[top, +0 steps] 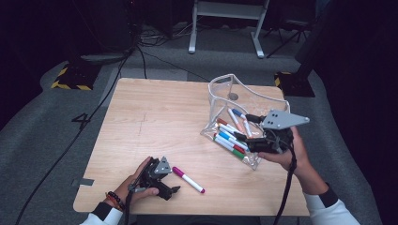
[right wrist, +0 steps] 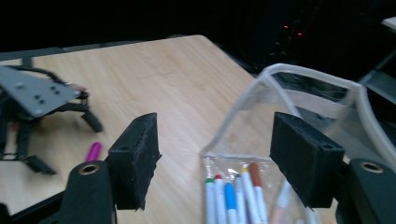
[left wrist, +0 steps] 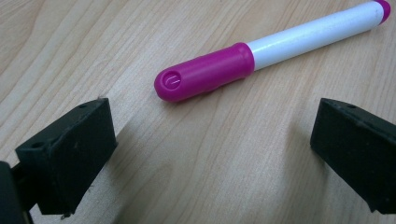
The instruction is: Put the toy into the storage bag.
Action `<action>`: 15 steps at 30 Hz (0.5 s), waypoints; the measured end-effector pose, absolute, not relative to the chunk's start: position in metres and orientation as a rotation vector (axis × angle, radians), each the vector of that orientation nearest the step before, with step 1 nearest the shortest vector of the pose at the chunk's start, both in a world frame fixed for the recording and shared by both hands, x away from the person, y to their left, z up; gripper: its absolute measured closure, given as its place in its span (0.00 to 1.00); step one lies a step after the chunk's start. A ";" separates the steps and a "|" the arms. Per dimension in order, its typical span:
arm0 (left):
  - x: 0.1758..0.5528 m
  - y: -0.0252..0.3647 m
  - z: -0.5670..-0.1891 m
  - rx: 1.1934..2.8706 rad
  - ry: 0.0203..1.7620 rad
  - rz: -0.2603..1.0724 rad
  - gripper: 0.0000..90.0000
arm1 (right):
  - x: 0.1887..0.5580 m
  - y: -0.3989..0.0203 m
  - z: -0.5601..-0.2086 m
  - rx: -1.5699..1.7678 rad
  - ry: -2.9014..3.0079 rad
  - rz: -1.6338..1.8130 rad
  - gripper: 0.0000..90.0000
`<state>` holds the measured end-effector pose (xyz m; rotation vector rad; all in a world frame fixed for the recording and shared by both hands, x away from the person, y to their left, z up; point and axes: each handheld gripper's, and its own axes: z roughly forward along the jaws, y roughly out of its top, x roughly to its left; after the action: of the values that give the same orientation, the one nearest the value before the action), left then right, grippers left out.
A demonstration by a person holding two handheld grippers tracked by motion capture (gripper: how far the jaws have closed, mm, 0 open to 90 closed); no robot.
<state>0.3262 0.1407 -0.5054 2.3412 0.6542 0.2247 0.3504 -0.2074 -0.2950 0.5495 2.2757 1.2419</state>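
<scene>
The left gripper (top: 172,185) rests low at the table's (top: 155,117) near edge, jaws wide apart. The right gripper (top: 248,132) hovers over its right side, jaws spread.

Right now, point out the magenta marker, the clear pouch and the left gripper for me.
magenta marker (left wrist: 205,72), left gripper view, on its cap.
clear pouch (top: 244,96), high view, on its upper side wall.
left gripper (top: 172,191), high view, between its fingertips.

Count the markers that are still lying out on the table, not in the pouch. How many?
1. A magenta-capped marker lies on the wooden table, just right of the left hand-held gripper. The rest sit inside the clear pouch; some there may be hidden.
</scene>
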 end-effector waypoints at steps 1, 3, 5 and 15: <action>0.326 0.141 -0.505 2.342 0.654 0.225 0.00 | 0.347 -0.204 -0.299 0.541 2.283 1.247 0.37; 0.326 0.143 -0.505 2.343 0.655 0.226 0.00 | 0.342 -0.198 -0.308 0.520 2.312 1.252 0.37; 0.326 0.144 -0.505 2.341 0.658 0.227 0.01 | 0.338 -0.191 -0.319 0.497 2.336 1.252 0.37; 0.324 0.146 -0.505 2.339 0.667 0.232 0.01 | 0.334 -0.162 -0.404 0.460 2.530 1.218 0.38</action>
<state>0.3243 0.1457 -0.5053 2.3391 0.6672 0.2320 0.3340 -0.1618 -0.4041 0.4603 2.5305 1.2176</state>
